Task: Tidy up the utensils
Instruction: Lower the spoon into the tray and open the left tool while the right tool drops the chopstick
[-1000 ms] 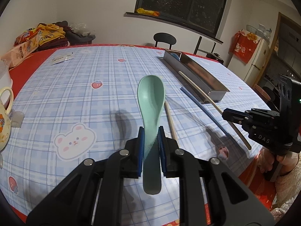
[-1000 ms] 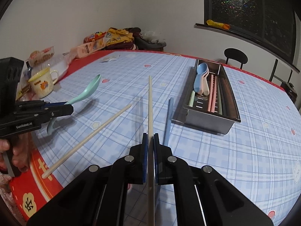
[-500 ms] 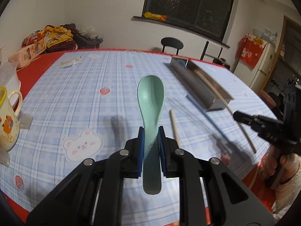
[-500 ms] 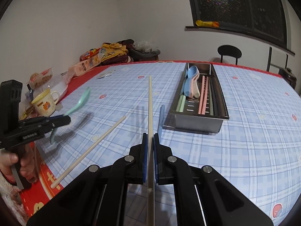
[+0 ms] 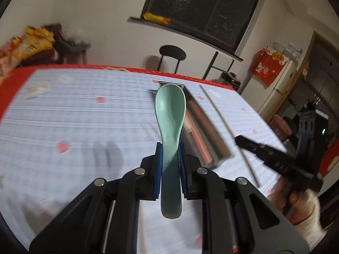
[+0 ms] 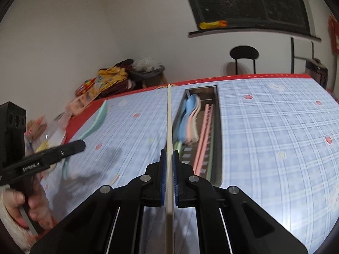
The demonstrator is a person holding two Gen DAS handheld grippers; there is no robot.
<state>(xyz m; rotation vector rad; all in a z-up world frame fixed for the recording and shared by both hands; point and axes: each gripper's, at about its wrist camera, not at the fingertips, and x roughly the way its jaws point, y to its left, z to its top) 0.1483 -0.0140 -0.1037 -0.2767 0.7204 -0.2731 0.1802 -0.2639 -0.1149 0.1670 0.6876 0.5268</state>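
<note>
With blue and pink spoons and pink chopsticks already in the metal tray [image 6: 218,127] at the desk's far side, the left tool [image 5: 170,158] clamps a green spoon [image 5: 170,114] and the right tool [image 6: 169,169] a pale chopstick [image 6: 169,127], both above the desk, not yet stowed.

Indoor light falls bright on the checked tablecloth [image 5: 84,116] while motion blur smears it (worst in the left view); fisheye edges bend, corners go black.
</note>
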